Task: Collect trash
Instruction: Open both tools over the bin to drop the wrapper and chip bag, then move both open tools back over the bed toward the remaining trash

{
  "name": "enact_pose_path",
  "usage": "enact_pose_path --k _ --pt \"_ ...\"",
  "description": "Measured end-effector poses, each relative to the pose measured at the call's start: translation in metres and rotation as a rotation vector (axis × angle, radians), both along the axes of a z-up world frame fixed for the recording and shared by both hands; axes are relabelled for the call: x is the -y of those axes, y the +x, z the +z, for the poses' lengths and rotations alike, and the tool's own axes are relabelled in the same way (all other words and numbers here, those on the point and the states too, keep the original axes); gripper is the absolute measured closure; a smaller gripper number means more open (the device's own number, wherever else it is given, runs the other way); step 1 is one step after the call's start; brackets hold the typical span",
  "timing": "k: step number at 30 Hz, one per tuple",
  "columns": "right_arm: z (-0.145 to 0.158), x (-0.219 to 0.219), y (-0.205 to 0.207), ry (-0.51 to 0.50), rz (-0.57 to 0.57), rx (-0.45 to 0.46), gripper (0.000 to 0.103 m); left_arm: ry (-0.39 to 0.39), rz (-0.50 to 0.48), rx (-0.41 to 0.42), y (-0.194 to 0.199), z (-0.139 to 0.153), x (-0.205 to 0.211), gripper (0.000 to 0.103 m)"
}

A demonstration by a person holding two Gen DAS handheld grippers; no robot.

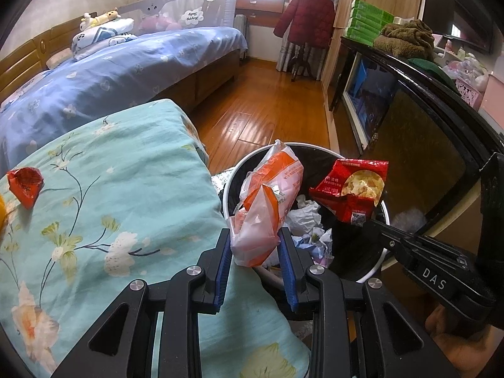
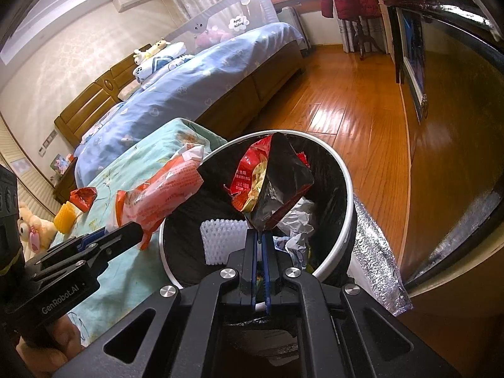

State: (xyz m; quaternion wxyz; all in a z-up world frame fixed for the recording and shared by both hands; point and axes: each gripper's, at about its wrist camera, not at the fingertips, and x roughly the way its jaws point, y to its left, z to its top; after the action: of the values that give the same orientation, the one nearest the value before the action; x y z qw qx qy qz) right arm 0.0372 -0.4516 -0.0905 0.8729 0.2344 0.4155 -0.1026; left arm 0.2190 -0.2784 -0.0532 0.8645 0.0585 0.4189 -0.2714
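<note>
My left gripper (image 1: pixel 255 236) is shut on an orange and white plastic wrapper (image 1: pixel 267 201), held at the left rim of the round white bin (image 1: pixel 386 217) with a black liner. It also shows in the right wrist view (image 2: pixel 157 195). My right gripper (image 2: pixel 260 233) is shut on a red chip bag (image 2: pixel 271 182), held over the bin's (image 2: pixel 349 189) opening; the bag also shows in the left wrist view (image 1: pixel 352 189). Crumpled paper (image 1: pixel 305 214) lies inside the bin. A red wrapper (image 1: pixel 25 184) lies on the teal floral bedding (image 1: pixel 110 204).
A blue bed (image 1: pixel 110 75) stands behind the teal bedding. A dark cabinet (image 1: pixel 419 145) is on the right. Wooden floor (image 1: pixel 267 110) runs between them. A yellow object (image 2: pixel 64 219) and a plush toy (image 2: pixel 31 226) lie near the red wrapper (image 2: pixel 83 197). White foam netting (image 2: pixel 220 239) is in the bin.
</note>
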Motion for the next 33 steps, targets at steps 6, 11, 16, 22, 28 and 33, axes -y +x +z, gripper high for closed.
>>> enact_pose_path --k 6,11,16,22,28,33 --pt "-0.001 0.001 0.0 -0.004 -0.004 -0.002 0.095 -0.002 -0.005 -0.004 -0.001 0.002 0.002 0.07" --pt "0.001 0.0 -0.003 -0.027 -0.018 0.002 0.067 -0.013 0.007 -0.001 -0.004 0.004 -0.002 0.059" --pt "0.008 -0.007 -0.003 -0.023 -0.004 0.03 0.045 -0.022 0.039 -0.007 -0.008 0.003 -0.019 0.054" --pt "0.014 -0.024 0.004 -0.01 0.019 0.049 0.025 -0.033 0.101 -0.015 -0.01 0.004 -0.05 0.048" --pt "0.019 -0.049 0.015 0.003 0.061 0.068 0.02 -0.042 0.177 -0.022 -0.011 0.004 -0.088 0.045" --pt "0.021 -0.068 0.024 0.014 0.087 0.077 0.017 -0.047 0.236 -0.025 -0.018 0.004 -0.118 0.045"
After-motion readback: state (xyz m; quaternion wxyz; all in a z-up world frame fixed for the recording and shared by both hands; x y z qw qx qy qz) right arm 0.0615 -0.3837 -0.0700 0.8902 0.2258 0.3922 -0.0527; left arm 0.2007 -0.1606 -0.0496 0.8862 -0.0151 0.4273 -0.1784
